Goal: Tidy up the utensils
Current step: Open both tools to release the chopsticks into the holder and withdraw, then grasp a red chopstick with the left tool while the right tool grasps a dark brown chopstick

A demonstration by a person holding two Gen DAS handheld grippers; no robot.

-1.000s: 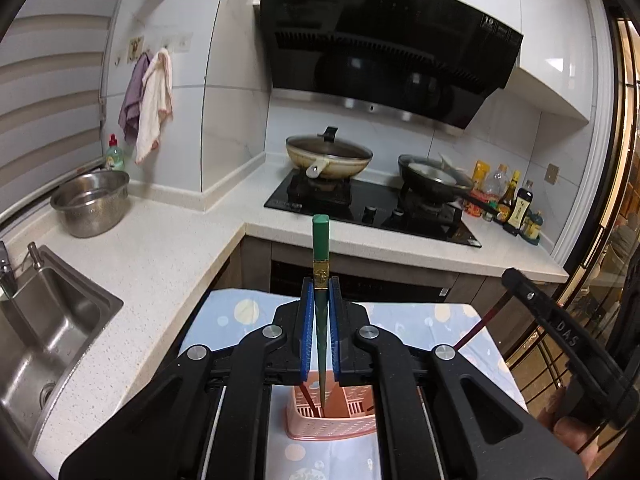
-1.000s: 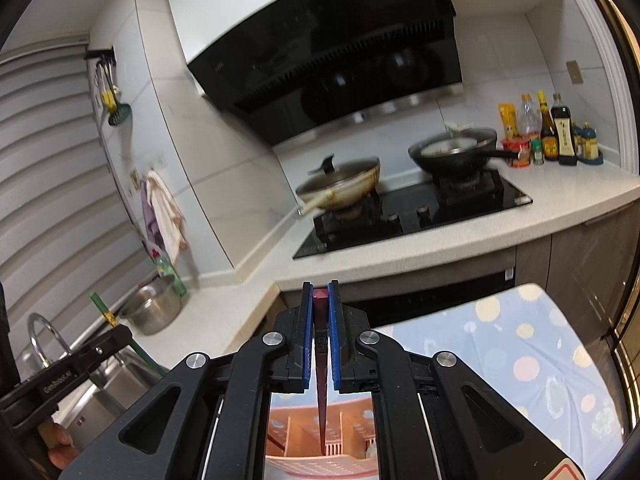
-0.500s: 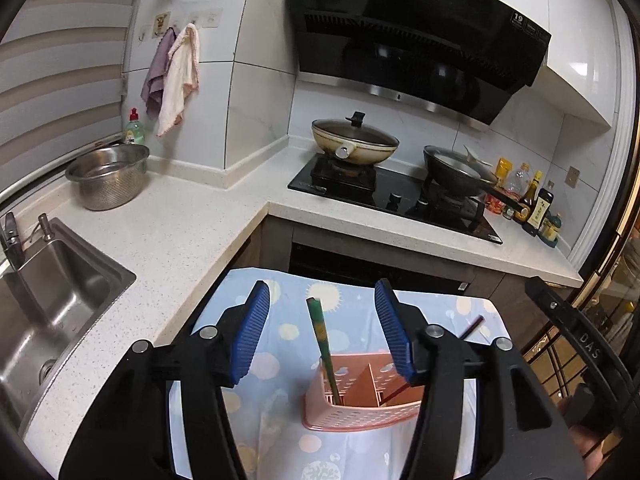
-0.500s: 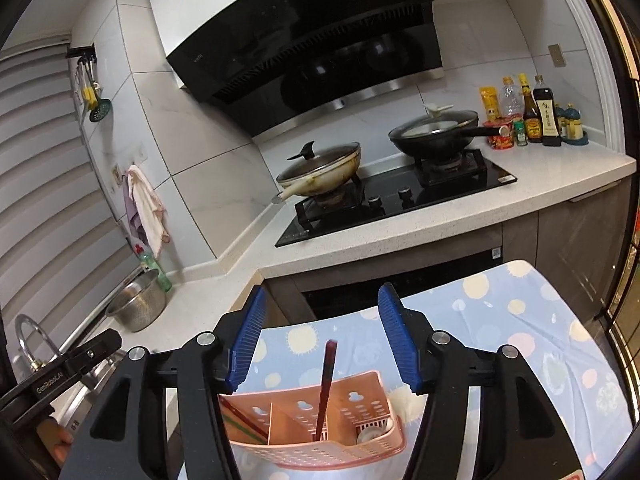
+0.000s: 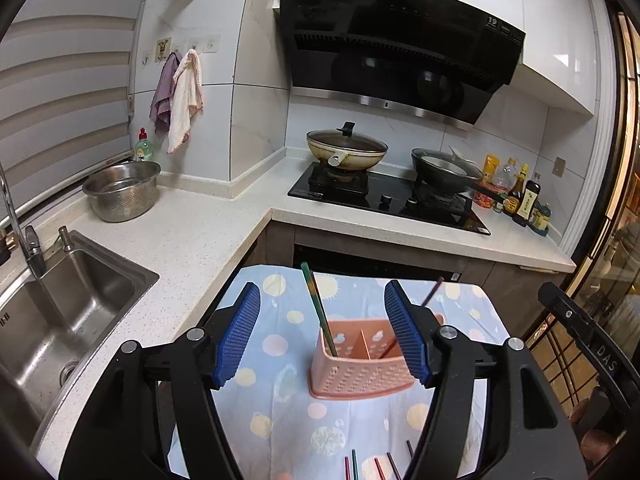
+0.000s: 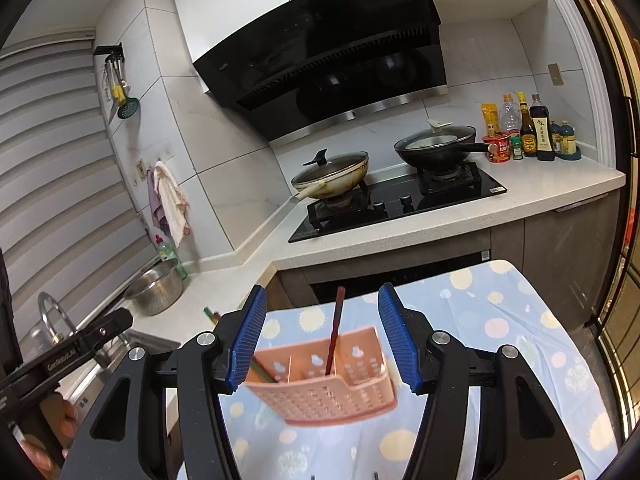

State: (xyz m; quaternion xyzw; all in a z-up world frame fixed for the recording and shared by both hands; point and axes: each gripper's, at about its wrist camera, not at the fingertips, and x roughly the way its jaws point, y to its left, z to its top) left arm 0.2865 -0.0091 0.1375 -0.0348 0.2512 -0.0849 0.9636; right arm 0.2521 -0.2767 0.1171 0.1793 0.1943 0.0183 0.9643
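Observation:
A pink perforated utensil caddy (image 5: 362, 364) stands on a blue spotted cloth (image 5: 280, 400); it also shows in the right wrist view (image 6: 324, 380). A green chopstick (image 5: 318, 308) leans in its left compartment. A dark red chopstick (image 6: 335, 330) stands in its right compartment, and its tip shows in the left wrist view (image 5: 434, 292). My left gripper (image 5: 324, 340) is open and empty, above and in front of the caddy. My right gripper (image 6: 322, 336) is open and empty, straddling the caddy from above. Several loose chopsticks (image 5: 372, 466) lie on the cloth at the near edge.
A steel sink (image 5: 60, 312) and a steel colander bowl (image 5: 122, 190) are at the left. A hob with a lidded wok (image 5: 346, 150) and a frying pan (image 5: 444, 168) is behind the table. Sauce bottles (image 5: 520, 196) stand at the right.
Both grippers opened and let go of their chopsticks, which now rest in the caddy. Both grippers have pulled back and up from the caddy.

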